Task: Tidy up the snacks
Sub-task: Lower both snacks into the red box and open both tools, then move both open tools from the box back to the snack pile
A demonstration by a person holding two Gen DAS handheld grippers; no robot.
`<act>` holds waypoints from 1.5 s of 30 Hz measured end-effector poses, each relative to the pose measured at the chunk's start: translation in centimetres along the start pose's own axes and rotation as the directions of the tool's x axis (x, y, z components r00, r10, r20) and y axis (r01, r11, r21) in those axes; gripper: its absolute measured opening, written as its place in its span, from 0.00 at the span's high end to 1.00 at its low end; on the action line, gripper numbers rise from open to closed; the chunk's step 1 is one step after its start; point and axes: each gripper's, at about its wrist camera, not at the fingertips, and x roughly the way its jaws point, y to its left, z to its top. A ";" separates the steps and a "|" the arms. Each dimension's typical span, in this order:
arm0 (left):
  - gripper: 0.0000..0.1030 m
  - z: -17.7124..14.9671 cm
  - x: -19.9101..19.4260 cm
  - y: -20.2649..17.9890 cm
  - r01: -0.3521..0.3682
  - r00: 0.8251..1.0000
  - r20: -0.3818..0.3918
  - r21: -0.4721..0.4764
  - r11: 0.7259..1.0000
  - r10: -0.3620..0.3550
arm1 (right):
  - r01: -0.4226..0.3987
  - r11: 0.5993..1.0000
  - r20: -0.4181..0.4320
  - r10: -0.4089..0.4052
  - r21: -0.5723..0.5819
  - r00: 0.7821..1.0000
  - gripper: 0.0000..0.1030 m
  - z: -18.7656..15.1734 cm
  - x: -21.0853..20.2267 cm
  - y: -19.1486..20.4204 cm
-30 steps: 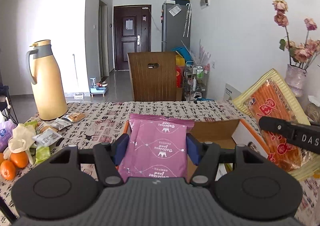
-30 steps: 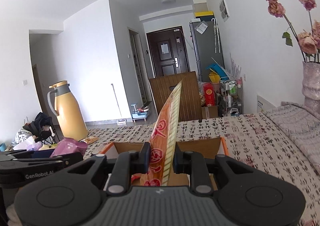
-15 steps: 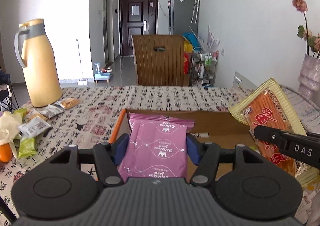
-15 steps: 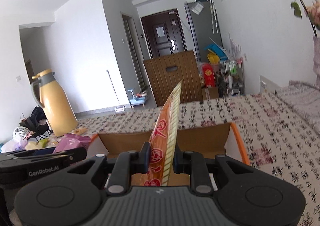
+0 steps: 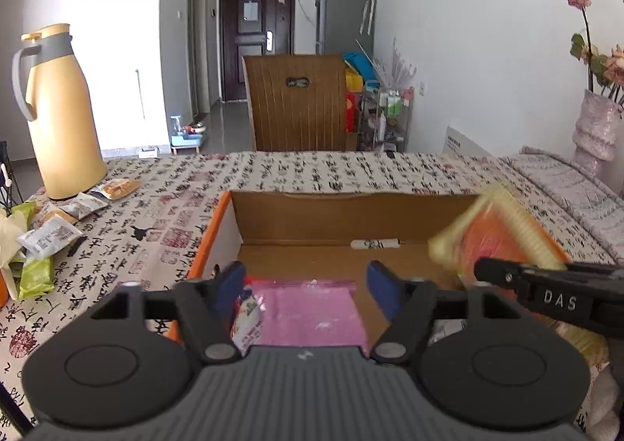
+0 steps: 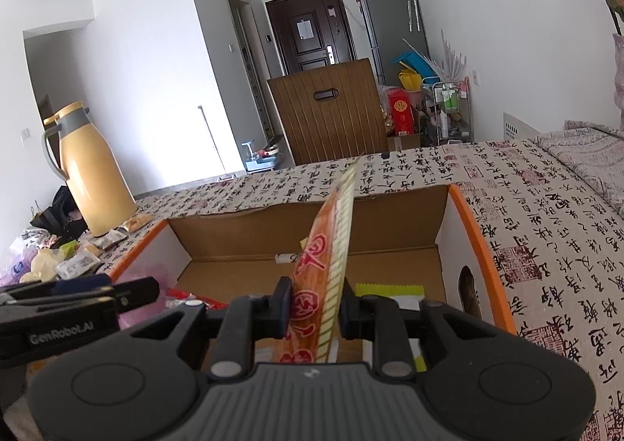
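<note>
The left gripper [image 5: 305, 287] is seen with its blue pads spread wide, nothing clamped between them; the pink snack packet [image 5: 308, 318] lies beneath and between them, inside the cardboard box [image 5: 351, 218], at the box's near-left corner. The right gripper [image 6: 315, 308] is closed tightly upon an orange snack packet [image 6: 327, 246], which is held edge-on and tilted slightly toward 1 o'clock above the box interior. In the left wrist view, that packet is blurred at 3 o'clock. The box rests on the desk [image 5: 312, 171], which is covered by a calligraphy-print cloth. A yellow thermos [image 5: 58, 113] is stood at 10 o'clock, with loose small snack packets [image 5: 54, 234] scattered near its base.
</note>
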 end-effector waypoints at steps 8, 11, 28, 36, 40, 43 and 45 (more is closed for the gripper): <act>0.00 0.2 -0.6 0.4 -0.032 0.999 0.014 -0.026 0.999 0.033 | 0.039 0.999 0.038 -0.040 0.009 0.999 0.14 0.0 -1.2 -0.5; 0.00 0.2 -0.4 0.5 -0.038 0.999 0.009 -0.031 0.999 0.038 | 0.051 0.999 0.051 -0.051 -0.006 0.997 0.04 0.0 -1.6 -0.3; 0.00 1.9 -3.3 0.9 -0.049 0.998 0.041 -0.042 0.998 0.051 | 0.086 0.994 0.094 -0.080 -0.062 0.992 0.00 1.1 -4.6 1.2; 0.00 1.6 -6.8 1.3 -0.059 0.996 0.070 -0.036 0.998 0.061 | 0.088 0.993 0.110 -0.080 -0.075 0.991 0.00 0.9 -7.6 2.0; 0.00 1.1 -8.5 1.5 -0.055 0.995 0.076 -0.036 0.998 0.057 | 0.091 0.992 0.125 -0.081 -0.083 0.989 0.00 0.3 -9.7 2.5; 0.00 0.5 -9.9 1.4 -0.048 0.995 0.082 -0.028 0.998 0.051 | 0.091 0.993 0.130 -0.080 -0.080 0.988 0.00 -0.4 -11.2 2.7; 0.00 0.0 -10.8 1.4 -0.045 0.995 0.085 -0.025 0.999 0.047 | 0.091 0.993 0.130 -0.080 -0.081 0.988 0.00 -0.9 -12.0 2.9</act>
